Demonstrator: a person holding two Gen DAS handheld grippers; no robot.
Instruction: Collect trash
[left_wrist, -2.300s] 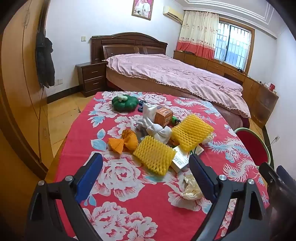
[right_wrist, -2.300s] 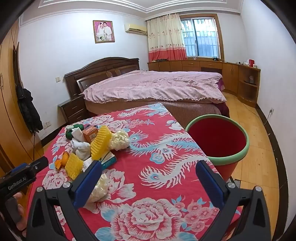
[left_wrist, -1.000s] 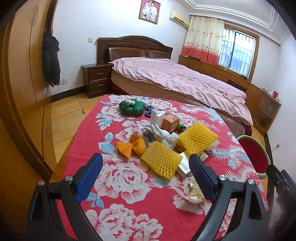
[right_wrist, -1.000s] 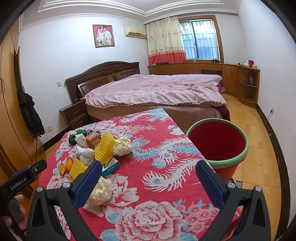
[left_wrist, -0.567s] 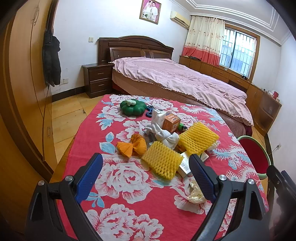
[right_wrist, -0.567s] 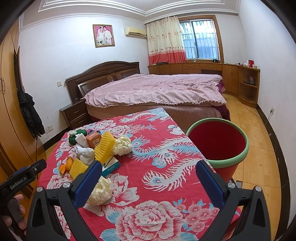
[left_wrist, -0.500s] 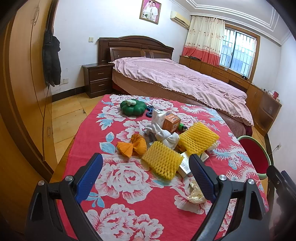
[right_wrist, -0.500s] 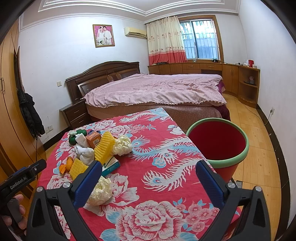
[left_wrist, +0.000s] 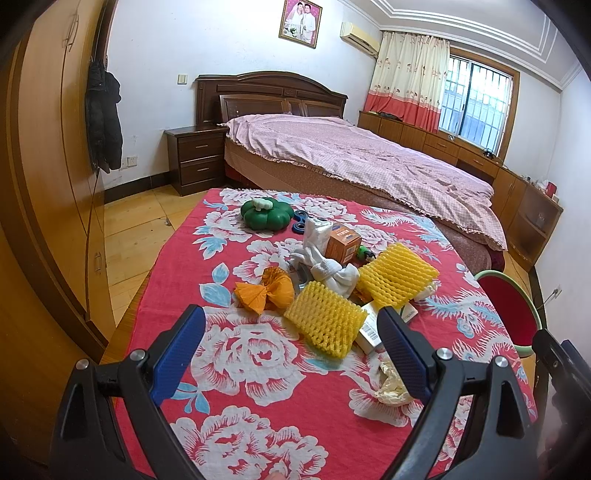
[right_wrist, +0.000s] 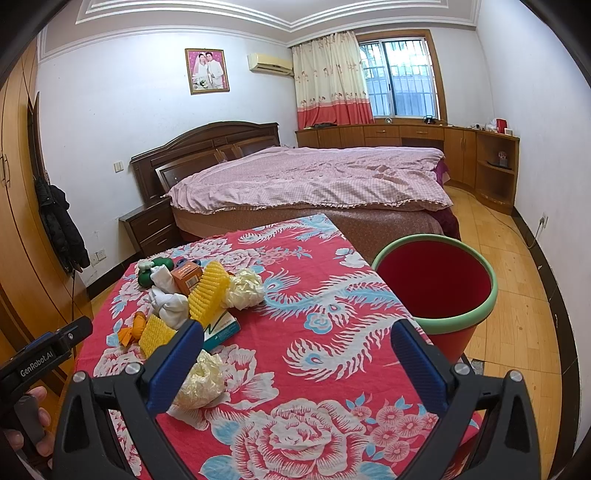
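Right gripper (right_wrist: 295, 354) wide, empty; crumpled wrapper (right_wrist: 201, 380) just beside its left finger, bin (right_wrist: 436, 284) ahead-right. Left gripper (left_wrist: 291, 354) wide too, farther off.

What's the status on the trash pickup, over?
Left gripper open, empty. Right gripper open, empty. Trash pile on table, red bin empty beside it. Path clear.

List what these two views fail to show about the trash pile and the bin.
- Red bin: its bottom is hidden by its own wall in the right wrist view; cut off by the right tool's body in the left.
- Flat box: mostly under the yellow foam nets; print too small to read.
- Crumpled wrapper: partly behind the left tool finger.
- Small green item behind the orange box: too small to identify.
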